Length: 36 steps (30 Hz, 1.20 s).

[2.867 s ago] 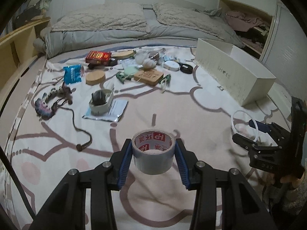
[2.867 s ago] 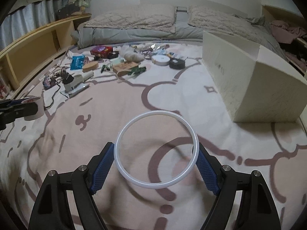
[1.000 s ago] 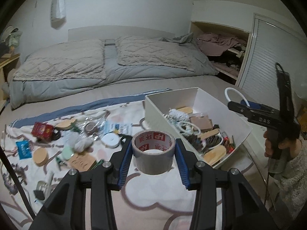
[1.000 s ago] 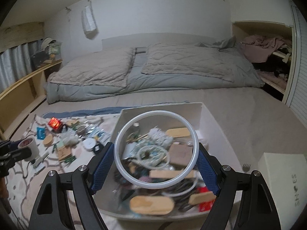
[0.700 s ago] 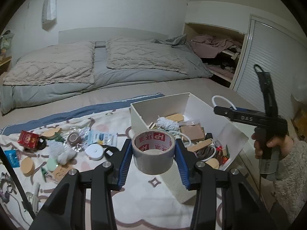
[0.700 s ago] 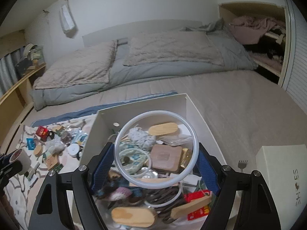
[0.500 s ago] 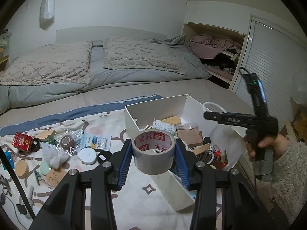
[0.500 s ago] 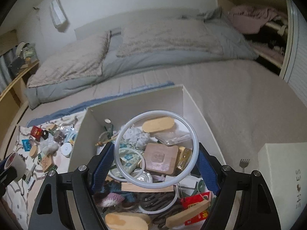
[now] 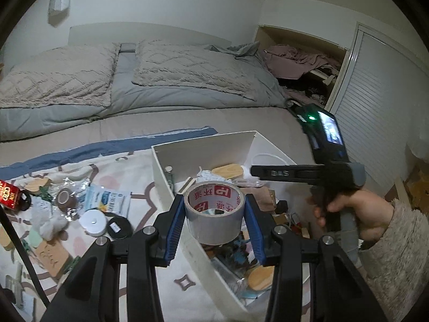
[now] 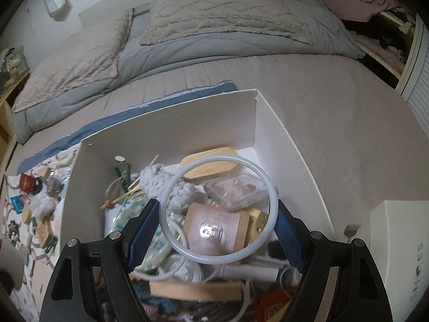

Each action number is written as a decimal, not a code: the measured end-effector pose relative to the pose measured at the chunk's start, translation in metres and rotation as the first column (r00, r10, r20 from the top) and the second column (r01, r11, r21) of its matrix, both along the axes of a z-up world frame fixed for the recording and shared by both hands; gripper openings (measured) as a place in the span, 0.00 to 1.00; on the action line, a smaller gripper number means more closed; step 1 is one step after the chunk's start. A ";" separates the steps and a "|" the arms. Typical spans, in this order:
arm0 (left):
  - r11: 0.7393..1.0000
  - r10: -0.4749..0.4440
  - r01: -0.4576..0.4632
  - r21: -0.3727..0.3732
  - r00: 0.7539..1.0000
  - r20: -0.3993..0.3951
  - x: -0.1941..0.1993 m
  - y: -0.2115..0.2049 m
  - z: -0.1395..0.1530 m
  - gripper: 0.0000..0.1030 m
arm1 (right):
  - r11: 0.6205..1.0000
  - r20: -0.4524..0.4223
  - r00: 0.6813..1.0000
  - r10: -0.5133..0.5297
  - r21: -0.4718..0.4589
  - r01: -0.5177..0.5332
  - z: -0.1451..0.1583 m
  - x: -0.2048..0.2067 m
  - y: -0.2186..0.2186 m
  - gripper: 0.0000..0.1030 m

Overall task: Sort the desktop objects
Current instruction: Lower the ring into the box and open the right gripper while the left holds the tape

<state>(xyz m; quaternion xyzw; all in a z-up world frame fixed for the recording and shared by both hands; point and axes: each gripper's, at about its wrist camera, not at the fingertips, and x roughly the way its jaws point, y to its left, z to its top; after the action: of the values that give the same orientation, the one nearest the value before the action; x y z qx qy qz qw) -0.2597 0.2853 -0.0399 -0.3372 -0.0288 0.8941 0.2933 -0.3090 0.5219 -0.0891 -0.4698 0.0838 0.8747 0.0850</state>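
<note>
I'm looking over a bed [image 9: 187, 123] with two grey quilted pillows [image 9: 193, 67] lying at its head end. A patterned sheet [image 9: 128, 171] is covering the near part of the mattress. A white box [image 10: 171, 126] is sitting on the bed toward the right edge of that sheet, open at the top and packed with clutter: a wooden oval piece [image 10: 209, 158], a tan square block [image 10: 214, 230], a grey fluffy wad [image 10: 161, 179], cords and a clear packet. A second white box [image 10: 399, 238] is standing just beside it near the right edge, with a small fork [image 10: 352, 229] lying between them.

I'm holding the right gripper [image 10: 218, 232] above the white box, pointing steeply down, its fingers [image 10: 143, 230] spread wide and grasping a white ring [image 10: 171, 187] by its outer rim. In the left wrist view a hand [image 9: 356, 212] in a fuzzy sleeve is carrying that gripper over the box's far side.

I'm holding the left gripper [image 9: 214, 228] over the box's near left wall, its fingers [image 9: 174, 228] clenched on a tape roll [image 9: 214, 212] with red print, standing with its hole facing up.

Loose items are lying on the sheet left of the box: a blue-and-white packet [image 9: 110, 198], a white round tin [image 9: 93, 221], a black disc [image 9: 118, 226], a brown tape roll [image 9: 64, 200], a red carton [image 9: 8, 193].
</note>
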 end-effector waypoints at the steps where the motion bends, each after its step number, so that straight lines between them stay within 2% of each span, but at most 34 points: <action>1: 1.000 -0.003 0.003 0.001 1.000 0.003 -0.001 0.003 -0.001 0.43 | 1.000 0.004 1.000 -0.003 0.012 0.003 -0.001 -0.005 0.001 0.80; 9: 1.000 -0.024 0.024 -0.004 1.000 0.002 -0.011 0.023 -0.008 0.43 | 0.999 0.064 0.998 -0.028 0.023 0.027 -0.013 -0.038 0.010 0.80; 10: 1.000 -0.025 0.025 -0.003 1.000 0.002 -0.014 0.026 -0.009 0.43 | 0.999 0.064 0.997 -0.033 0.016 0.032 -0.015 -0.041 0.011 0.82; 12: 1.000 -0.026 0.026 0.006 1.000 0.004 -0.018 0.031 -0.008 0.43 | 0.999 0.059 0.998 -0.034 -0.003 0.034 -0.017 -0.043 0.013 0.99; 15: 1.000 -0.021 0.021 0.020 1.000 0.001 -0.026 0.036 -0.007 0.43 | 0.998 0.036 0.998 -0.059 0.026 0.058 -0.013 -0.040 0.015 1.00; 20: 1.000 0.002 -0.002 0.030 1.000 0.010 -0.042 0.038 -0.007 0.43 | 0.998 -0.024 0.998 -0.057 -0.006 0.057 0.001 -0.021 0.019 1.00; 27: 0.999 0.021 -0.022 0.026 0.999 0.048 -0.069 0.043 -0.010 0.43 | 0.999 -0.035 0.999 0.004 0.041 -0.003 0.013 0.009 0.015 1.00; 30: 1.000 0.024 -0.025 0.009 0.998 0.060 -0.079 0.046 -0.013 0.43 | 0.998 -0.057 0.998 0.038 0.051 -0.035 0.022 0.025 0.011 1.00; 36: 0.996 0.045 -0.041 -0.075 0.997 0.060 -0.097 0.055 -0.023 0.43 | 0.995 -0.118 0.989 0.093 0.057 -0.087 0.031 0.061 -0.004 1.00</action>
<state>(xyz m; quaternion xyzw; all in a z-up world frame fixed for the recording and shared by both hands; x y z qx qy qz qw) -0.3570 0.3407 -0.0632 -0.3745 -0.0121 0.8899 0.2603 -0.2476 0.5182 -0.0576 -0.4168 0.0448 0.9064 0.0524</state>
